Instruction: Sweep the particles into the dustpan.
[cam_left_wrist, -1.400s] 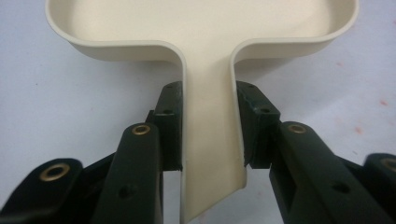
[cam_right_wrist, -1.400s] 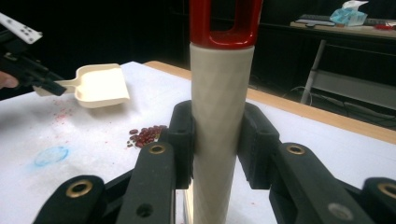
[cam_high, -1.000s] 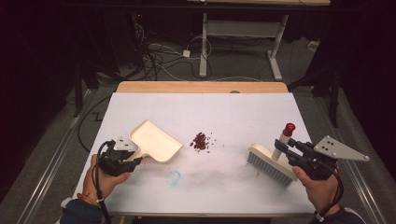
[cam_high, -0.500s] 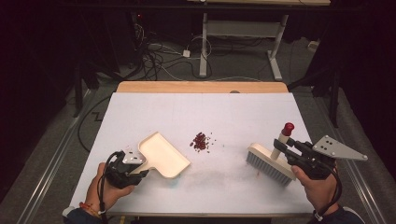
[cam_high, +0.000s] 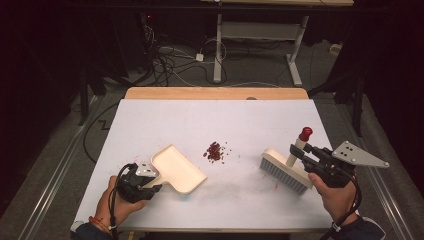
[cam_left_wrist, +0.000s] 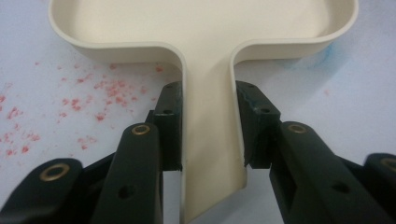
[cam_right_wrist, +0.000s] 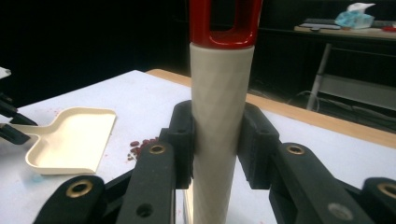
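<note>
A cream dustpan (cam_high: 178, 170) lies flat on the white table at the front left. My left gripper (cam_high: 156, 184) is shut on its handle (cam_left_wrist: 208, 140), a black pad on either side. The pan's tray (cam_left_wrist: 205, 28) holds nothing. A small pile of dark red bits (cam_high: 215, 150) sits mid-table, to the right of the pan. At the right, a hand brush (cam_high: 283, 170) stands bristles-down on the table. My right gripper (cam_high: 298, 153) is shut on its upright pale handle (cam_right_wrist: 222, 116), below the red cap (cam_right_wrist: 224, 28). The right gripper view also shows the dustpan (cam_right_wrist: 70, 140) and the bits (cam_right_wrist: 140, 147).
The white tabletop (cam_high: 165, 120) carries faint pink stains (cam_left_wrist: 93, 93) beside the pan and a blue smear (cam_left_wrist: 329, 46). A wooden strip (cam_high: 215, 93) runs along the far edge. Cables (cam_high: 170, 60) and a desk frame (cam_high: 260, 35) stand on the dark floor beyond.
The left gripper has drawn the dustpan a little toward the front edge and slightly right. The right gripper and the brush have stayed put.
</note>
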